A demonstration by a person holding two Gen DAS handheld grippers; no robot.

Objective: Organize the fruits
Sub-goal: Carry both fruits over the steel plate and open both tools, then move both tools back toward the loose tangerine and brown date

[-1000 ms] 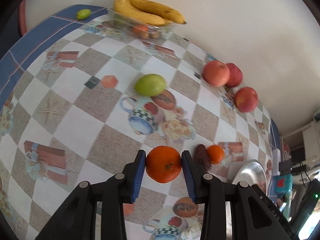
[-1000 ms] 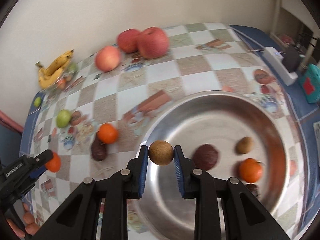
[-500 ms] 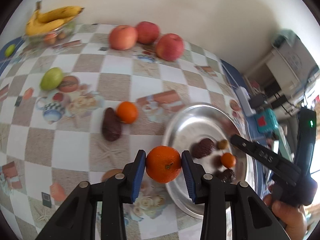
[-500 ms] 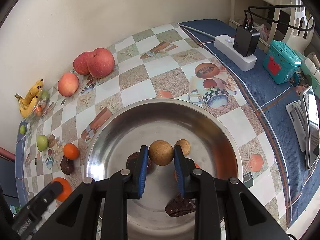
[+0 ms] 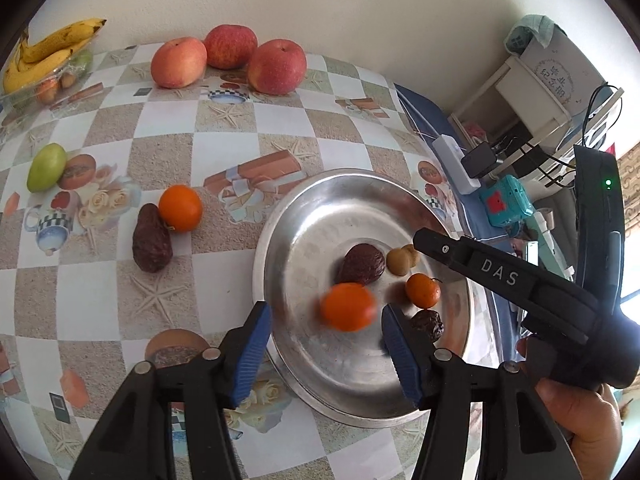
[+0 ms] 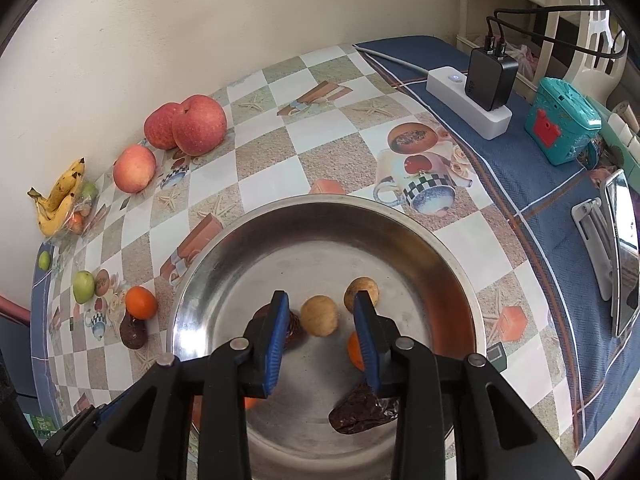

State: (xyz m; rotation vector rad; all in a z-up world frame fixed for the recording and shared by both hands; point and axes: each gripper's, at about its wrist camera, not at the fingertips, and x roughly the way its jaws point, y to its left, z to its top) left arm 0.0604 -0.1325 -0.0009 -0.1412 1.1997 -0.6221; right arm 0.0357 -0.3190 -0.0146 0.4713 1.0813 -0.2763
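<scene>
1. Progress first: you have both grippers over the steel bowl (image 5: 280, 216), so the sorting looks well under way but not finished.
2. Your left gripper (image 5: 326, 350) has its jaws opening, and the big orange (image 5: 347, 306) sits blurred between them, touching neither pad; it seems to be dropping into the bowl.
3. Your right gripper (image 6: 322, 330) is also opening its jaws, and the round tan fruit (image 6: 319, 315) lies loose between them on the bowl floor, clear of both pads.
4. Already in the bowl you have a wrinkled dark fruit (image 5: 362, 264), a second tan fruit (image 6: 362, 289), a small orange (image 5: 422, 290) and a small shrivelled dark piece (image 5: 429, 324).
5. Left for you on the desk (image 5: 224, 152): one orange (image 5: 180, 208) touching a long dark fruit (image 5: 151, 240), a green fruit (image 5: 46, 167), three red apples (image 5: 276, 66) by the wall, and bananas (image 5: 48, 54) on a clear tray at the far corner.
6. The released orange looks smooth, bright and round, so expect it to roll against its neighbours before it settles.
</scene>
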